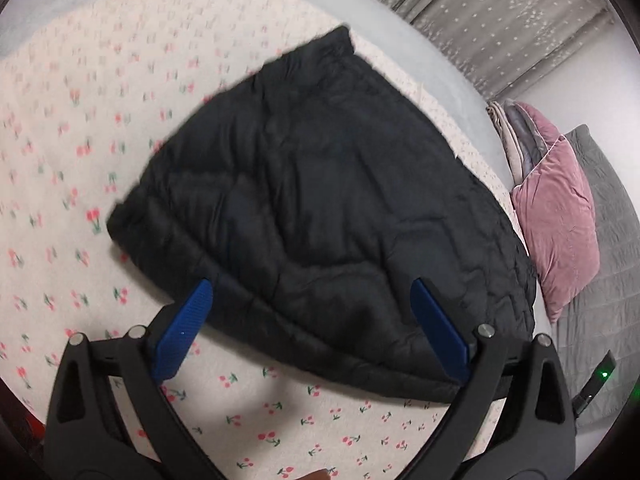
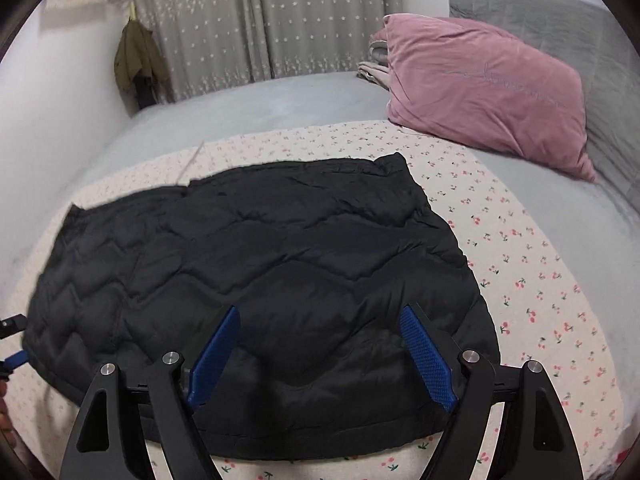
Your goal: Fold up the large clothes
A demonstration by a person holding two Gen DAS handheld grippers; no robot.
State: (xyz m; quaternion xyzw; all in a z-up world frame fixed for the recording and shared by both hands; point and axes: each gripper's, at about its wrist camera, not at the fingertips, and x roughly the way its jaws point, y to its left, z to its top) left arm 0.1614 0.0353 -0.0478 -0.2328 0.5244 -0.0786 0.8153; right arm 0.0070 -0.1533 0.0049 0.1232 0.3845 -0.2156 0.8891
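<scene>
A black quilted puffer jacket [image 1: 316, 208] lies folded flat on a cherry-print sheet [image 1: 60, 160]. My left gripper [image 1: 312, 284] is open, its blue pads [image 1: 184, 332] spread wide over the jacket's near edge, holding nothing. In the right wrist view the same jacket [image 2: 260, 264] fills the middle. My right gripper [image 2: 320, 312] is open too, its blue pads [image 2: 428, 356] standing apart above the jacket's near edge. The left gripper's tip [image 2: 14, 356] shows at the jacket's left end.
A pink velvet pillow [image 2: 484, 88] and folded bedding [image 2: 372, 68] lie at the head of the grey bed [image 2: 260, 100], by a grey quilted headboard [image 2: 560, 28]. Grey starred curtains [image 2: 256, 20] hang behind. An olive garment [image 2: 138, 60] hangs at the wall.
</scene>
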